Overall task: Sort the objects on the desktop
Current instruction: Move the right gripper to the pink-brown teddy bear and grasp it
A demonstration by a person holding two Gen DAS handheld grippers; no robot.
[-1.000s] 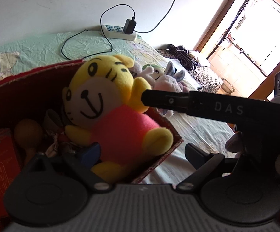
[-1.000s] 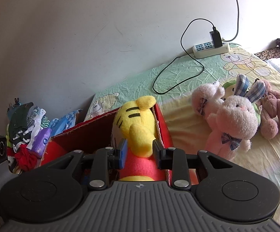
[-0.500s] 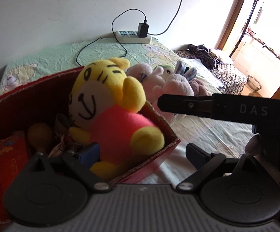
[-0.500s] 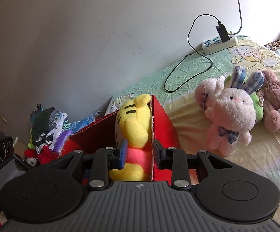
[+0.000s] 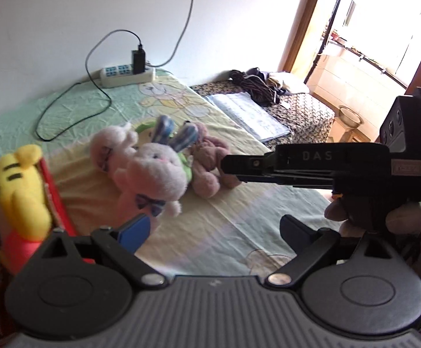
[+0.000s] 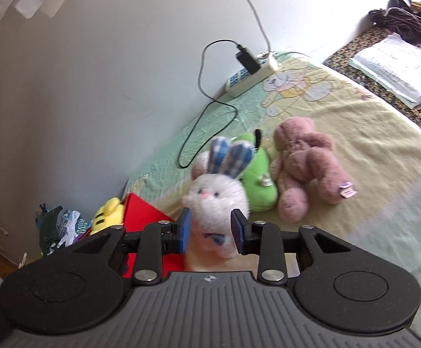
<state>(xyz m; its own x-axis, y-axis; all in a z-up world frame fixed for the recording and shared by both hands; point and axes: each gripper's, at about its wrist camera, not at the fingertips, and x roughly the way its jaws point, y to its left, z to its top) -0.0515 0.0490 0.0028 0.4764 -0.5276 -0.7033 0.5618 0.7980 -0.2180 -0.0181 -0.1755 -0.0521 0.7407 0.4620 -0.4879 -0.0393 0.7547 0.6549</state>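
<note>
- Left wrist view: since a second ago the camera has swung off the red box [image 5: 54, 200] and onto the bed [image 5: 239, 217]. The tiger [image 5: 16, 191], which filled the view then, now sits at the left edge, in the box by its near wall.
- The left gripper [image 5: 213, 227] is wide open and holds nothing. It hangs over bare sheet, with the blue pad just in front of the rabbit [image 5: 155, 174]; I cannot tell whether it touches.
- The rabbit leans in a huddle mid-bed with a pale pink toy [image 5: 109, 150] behind it and a mauve bear [image 5: 210, 162] beside it. They are probably next for the box.
- The right gripper [image 5: 233, 166] reaches in from the right, side-on, level with the bear. Its gap cannot be read from here. A hand [image 5: 384, 220] grips its handle.
- Right wrist view: this camera has also left the box. The tiger [image 6: 109, 214] and box corner [image 6: 143, 211] now lie low on the left.
- The right gripper [image 6: 210, 229] is open at a middling width and empty, its jaws lined up either side of the rabbit [image 6: 216, 200], apparently short of it.
- A green toy [image 6: 258, 179] lies between the rabbit and the bear [image 6: 306, 165].
- A power strip [image 6: 251, 75] sits at the bed's far edge.
</note>
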